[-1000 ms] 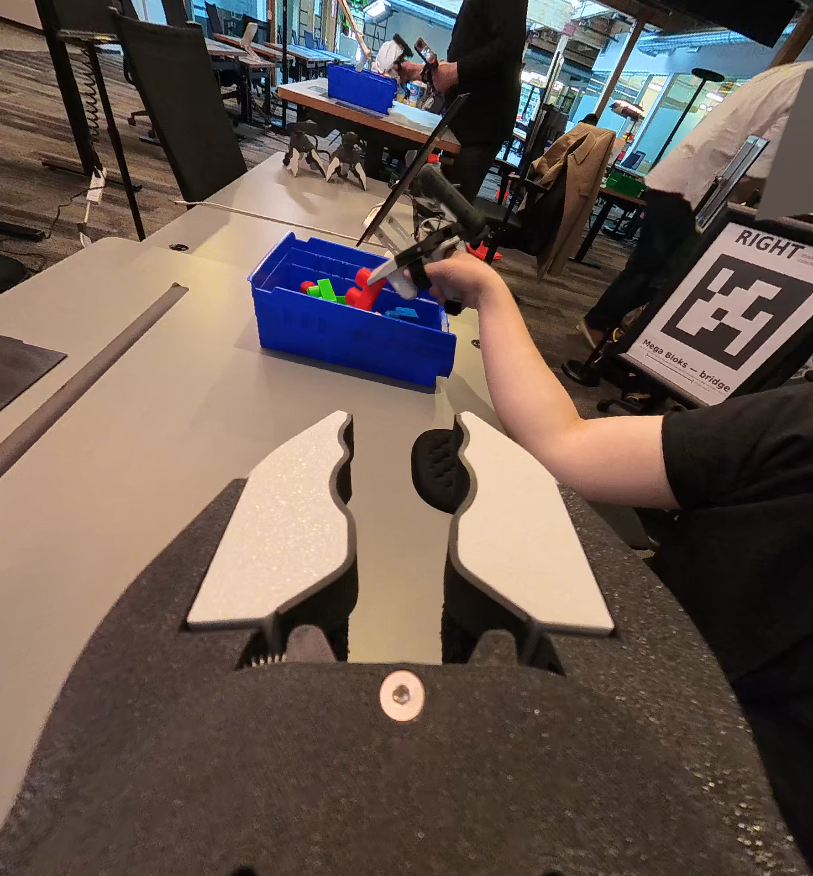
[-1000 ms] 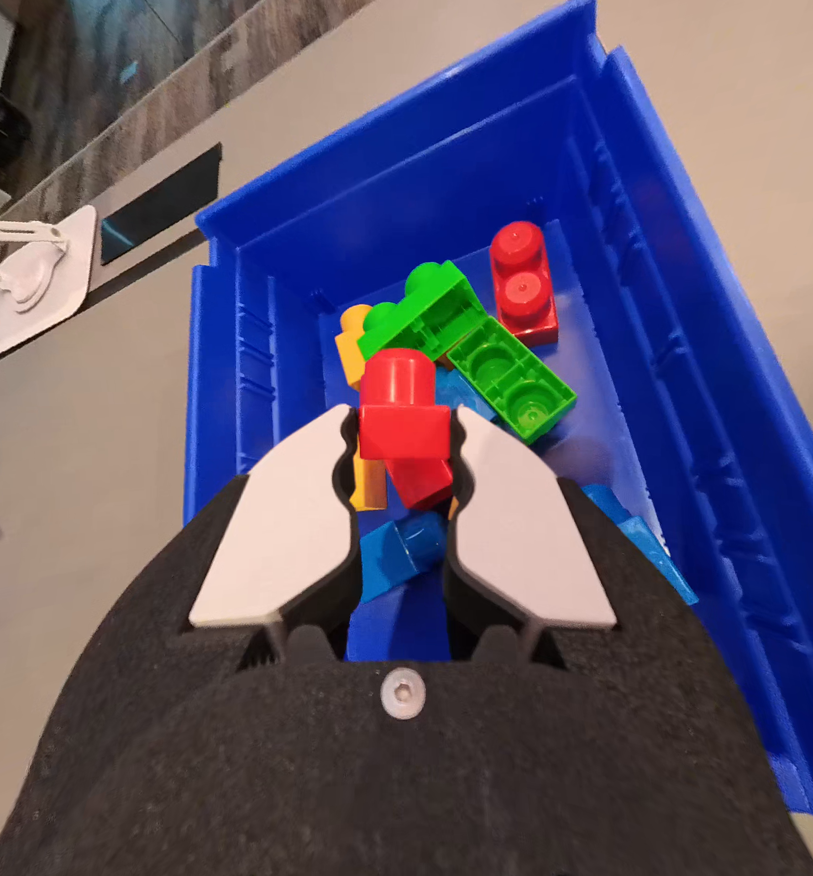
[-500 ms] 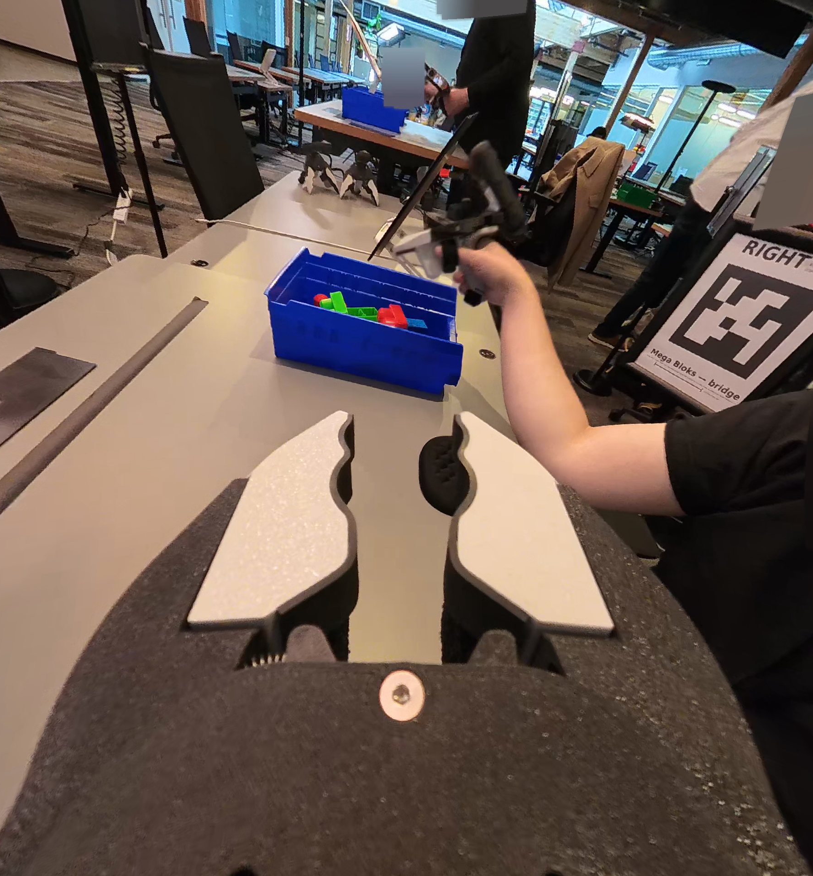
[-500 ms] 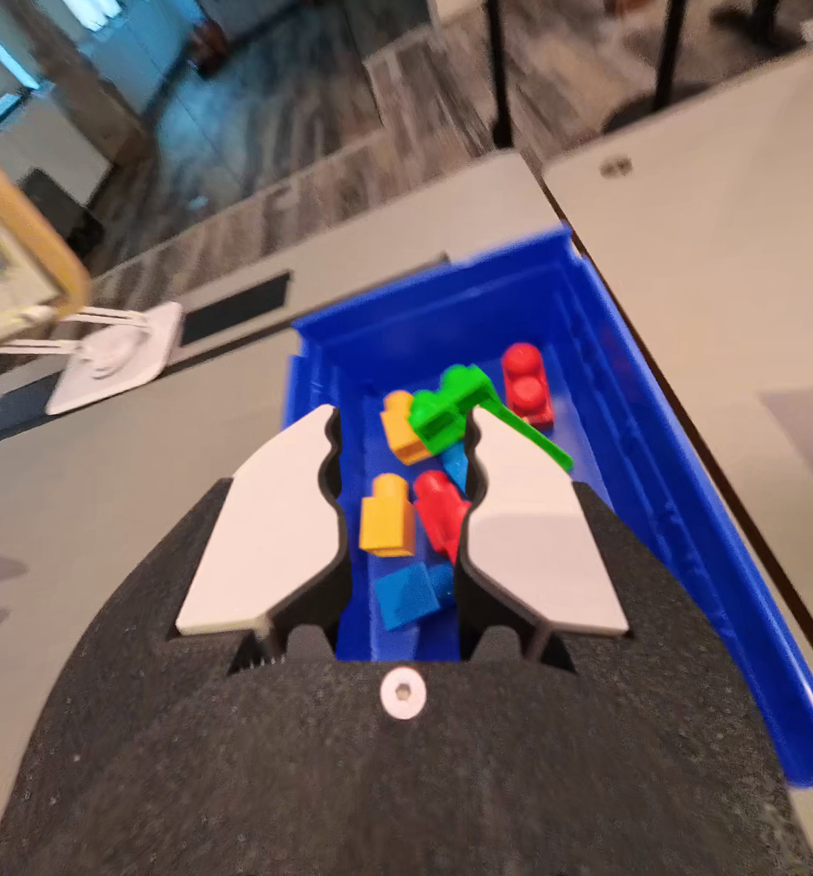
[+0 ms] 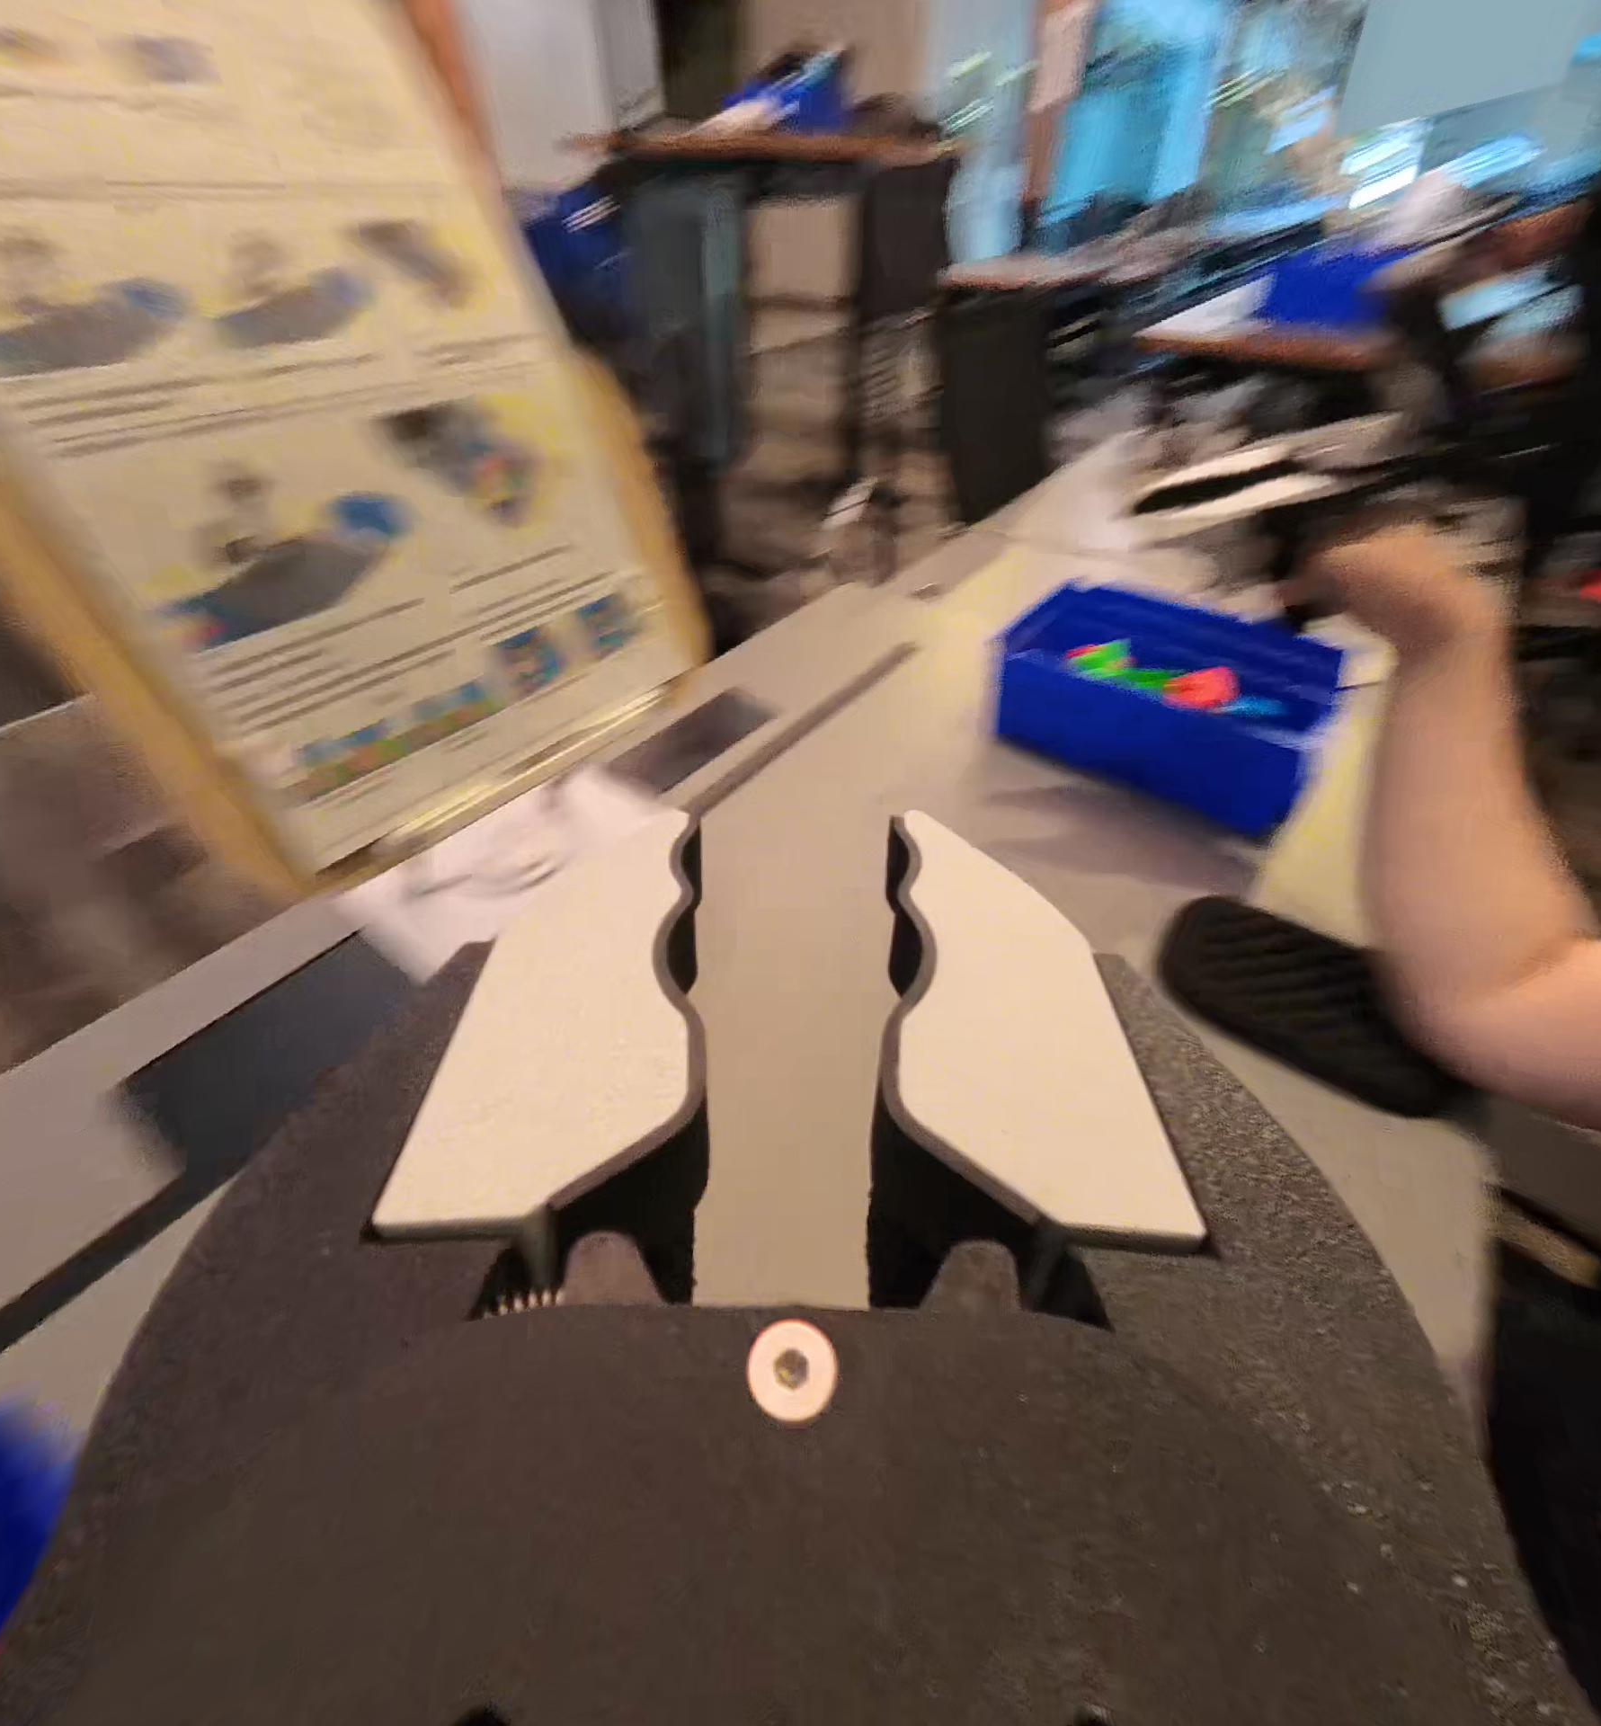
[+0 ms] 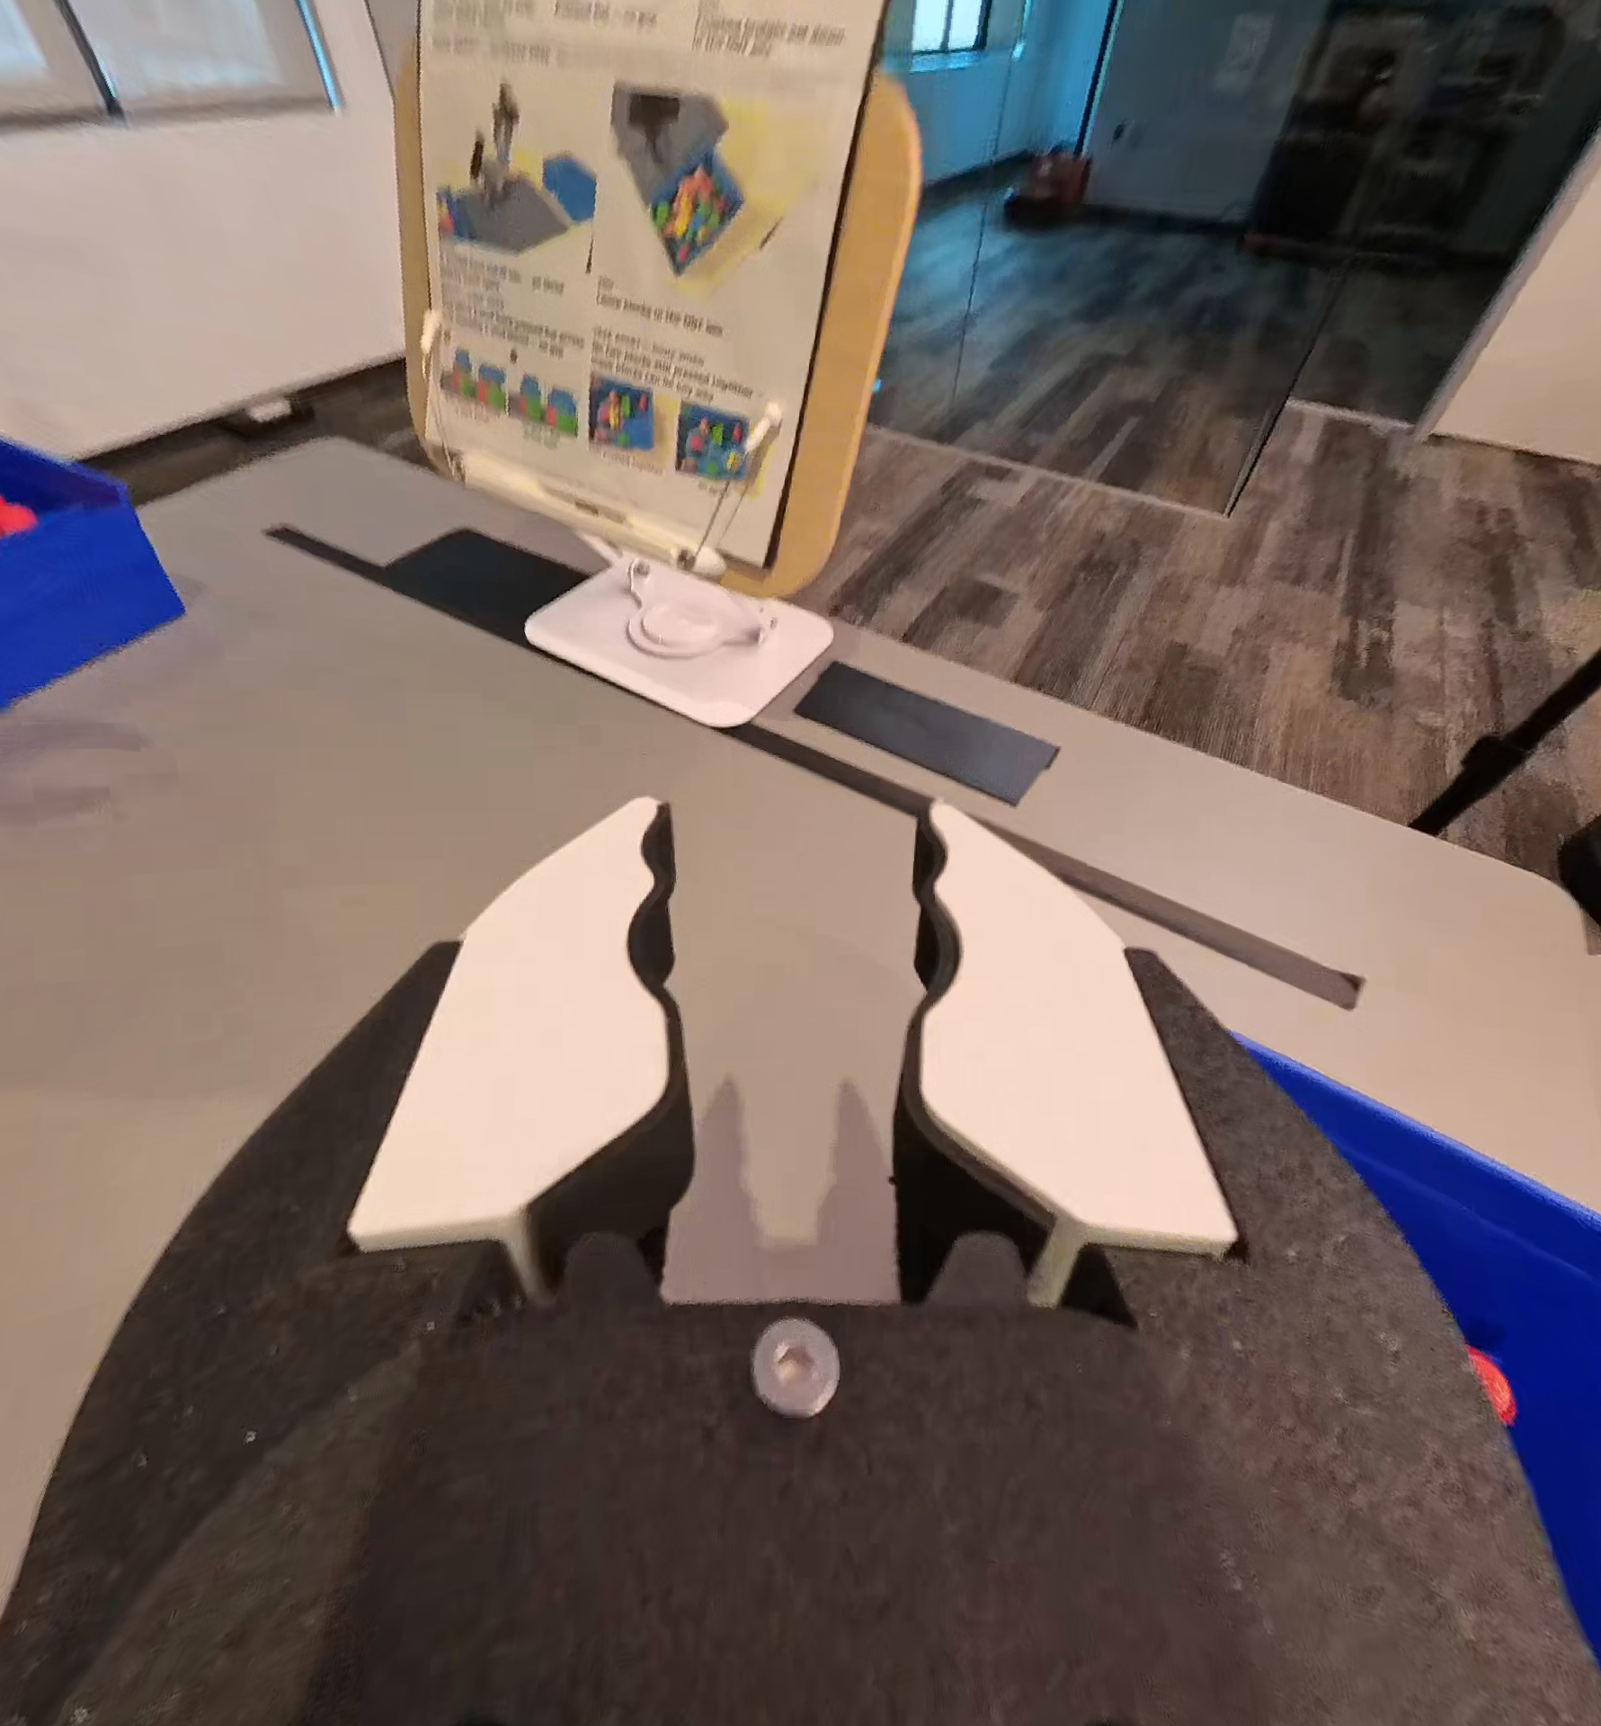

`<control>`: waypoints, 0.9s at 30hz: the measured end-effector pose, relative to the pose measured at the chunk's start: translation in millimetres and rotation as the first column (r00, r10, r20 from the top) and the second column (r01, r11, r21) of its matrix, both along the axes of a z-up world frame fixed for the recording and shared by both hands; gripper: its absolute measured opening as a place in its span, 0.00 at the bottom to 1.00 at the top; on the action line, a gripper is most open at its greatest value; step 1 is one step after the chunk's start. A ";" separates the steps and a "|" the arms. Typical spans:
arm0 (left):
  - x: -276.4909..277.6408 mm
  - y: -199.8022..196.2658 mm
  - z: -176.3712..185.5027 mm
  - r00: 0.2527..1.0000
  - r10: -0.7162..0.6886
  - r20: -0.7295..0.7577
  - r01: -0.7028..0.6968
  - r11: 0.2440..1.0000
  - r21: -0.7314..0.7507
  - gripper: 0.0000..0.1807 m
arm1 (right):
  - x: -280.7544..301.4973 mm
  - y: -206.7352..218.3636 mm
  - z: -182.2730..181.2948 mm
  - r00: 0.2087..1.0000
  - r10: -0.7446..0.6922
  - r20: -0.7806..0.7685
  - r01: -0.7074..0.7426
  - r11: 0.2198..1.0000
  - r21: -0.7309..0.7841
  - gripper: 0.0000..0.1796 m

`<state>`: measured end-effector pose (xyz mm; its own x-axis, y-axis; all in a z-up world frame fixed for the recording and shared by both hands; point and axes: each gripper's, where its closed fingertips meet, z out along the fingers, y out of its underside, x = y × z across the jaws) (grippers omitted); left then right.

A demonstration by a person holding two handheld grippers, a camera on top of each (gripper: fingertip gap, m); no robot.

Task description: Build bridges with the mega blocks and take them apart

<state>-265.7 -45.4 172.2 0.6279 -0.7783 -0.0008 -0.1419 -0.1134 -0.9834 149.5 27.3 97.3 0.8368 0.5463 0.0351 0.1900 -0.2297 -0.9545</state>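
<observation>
Both my left gripper [image 5: 789, 827] and my right gripper [image 6: 789, 817] hang parted and empty over the bare grey table [image 6: 311, 794], since the coloured plastic blocks [image 5: 1151, 674] lie in the blue plastic bin [image 5: 1142, 738] ahead-right of my left one.

We see a grey table [image 6: 329, 841] carrying a blue bin [image 5: 1151, 738] of blocks, a second blue bin [image 6: 40, 579] at its left, and a white stand base [image 6: 684, 654] on a dark strip [image 6: 927, 738].
</observation>
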 end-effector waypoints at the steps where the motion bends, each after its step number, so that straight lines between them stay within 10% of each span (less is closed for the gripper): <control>1: -27.2 11.7 -8.4 0.991 0.115 -0.073 -0.117 0.993 -0.016 0.21 | -5.5 3.4 -6.1 0.999 0.010 0.039 -0.009 1.000 -0.021 0.27; 7: -175.7 35.1 -104.3 0.736 0.269 -0.621 -0.380 0.924 -0.051 0.27 | -24.4 11.8 -27.2 0.970 0.055 0.235 -0.040 0.997 -0.072 0.28; 17: -273.5 53.5 -228.6 0.309 -0.032 -0.950 -0.281 0.952 -0.124 0.37 | -35.4 -1.1 -16.5 0.982 0.170 0.080 -0.167 0.985 -0.045 0.28; 27: -286.0 76.0 -262.2 0.256 -0.228 -0.939 -0.241 0.926 -0.291 0.32 | -22.2 -14.2 5.5 0.975 0.198 -0.102 -0.197 0.980 0.019 0.25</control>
<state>-551.7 30.6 -90.0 0.3478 -0.8642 -0.3637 -0.9295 -0.3687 -0.0128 127.4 13.1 102.8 0.7121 0.7009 -0.0399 0.1314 -0.1889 -0.9732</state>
